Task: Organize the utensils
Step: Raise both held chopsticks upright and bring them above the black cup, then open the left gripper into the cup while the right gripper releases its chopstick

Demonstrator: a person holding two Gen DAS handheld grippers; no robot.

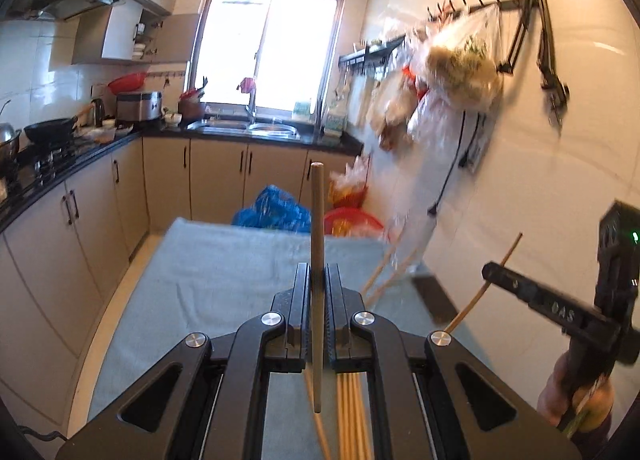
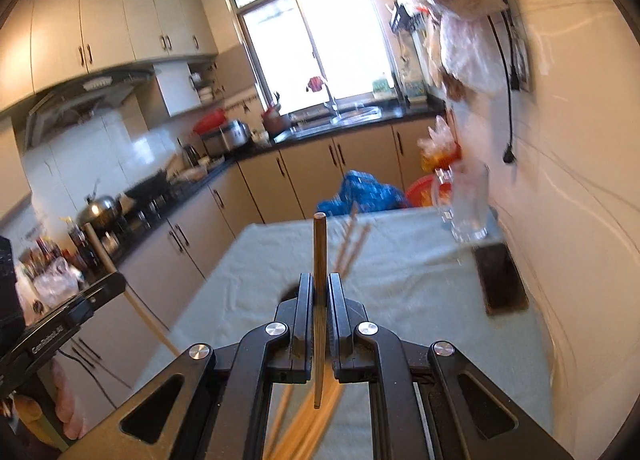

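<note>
In the left wrist view my left gripper (image 1: 318,268) is shut on a wooden chopstick (image 1: 317,212) that stands upright between its jaws, above the cloth-covered table (image 1: 224,272). Several more chopsticks (image 1: 352,412) lie on the cloth beneath it. My right gripper (image 1: 491,273) shows at the right, pinching a thin chopstick (image 1: 500,264). In the right wrist view my right gripper (image 2: 320,278) is shut on an upright chopstick (image 2: 319,248). My left gripper (image 2: 117,283) holds its chopstick (image 2: 105,256) at the left. A few chopsticks (image 2: 352,244) lie farther out on the cloth.
A glass mug (image 2: 468,204) and a dark wooden board (image 2: 500,280) sit by the white tiled wall on the right. Beyond the table lie a blue bag (image 2: 364,192) and a red basin (image 2: 422,190). Bags (image 1: 456,64) hang from wall hooks. The counter with the stove (image 1: 48,164) runs along the left.
</note>
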